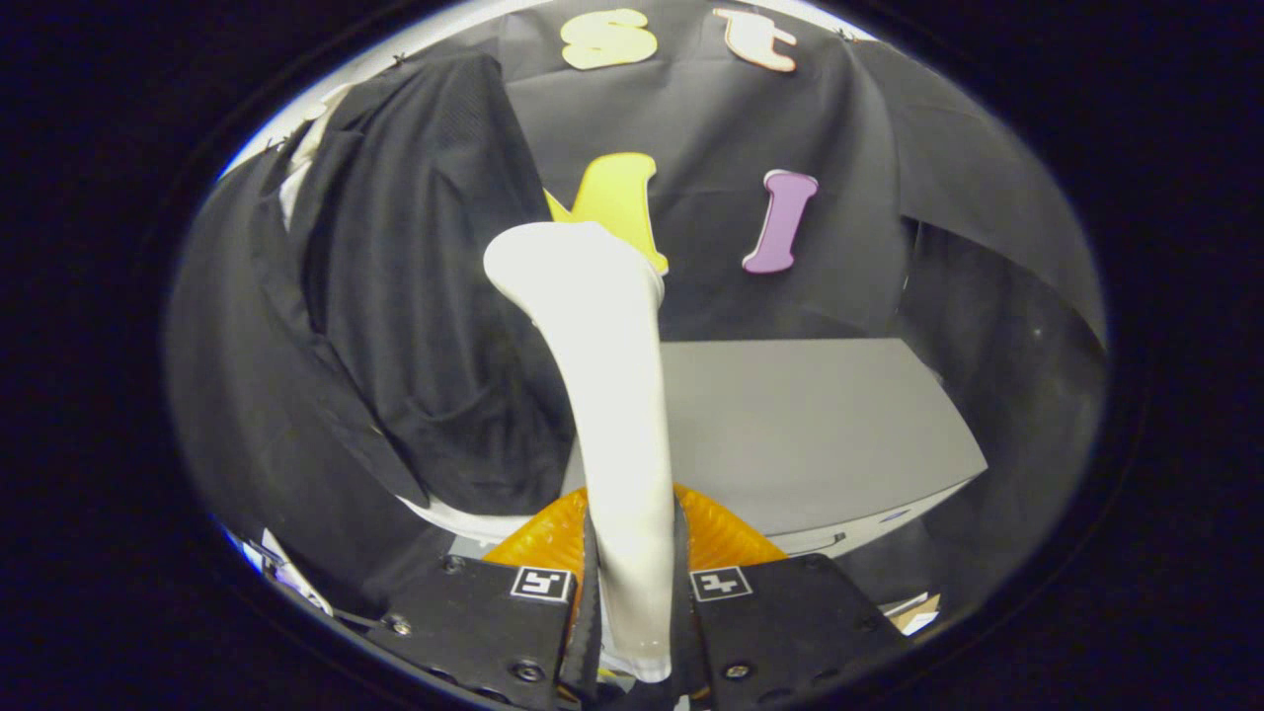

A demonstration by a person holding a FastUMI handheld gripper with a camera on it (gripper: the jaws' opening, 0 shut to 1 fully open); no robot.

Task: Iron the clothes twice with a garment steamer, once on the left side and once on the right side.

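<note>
the gripper (632,592) is clamped on the handle of the white garment steamer (602,395), whose head stands beside the right edge of the hanging black garment (415,326). the head looks turned off the cloth, so a pass could miss it, and the smooth handle might twist between the fingers. the grey table (820,425) behind sits close enough to bump.

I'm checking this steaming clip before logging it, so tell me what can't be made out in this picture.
- Steamer head: in the gripper view it faces away, so its steam plate and any steam are hidden by its own white body.
- Orange base: mostly covered by the gripper, which is shut on the steamer handle.
- Black garment: its collar and hanger are too small and dark to make out.
- Grey table: its near side is hidden behind the steamer.
</note>
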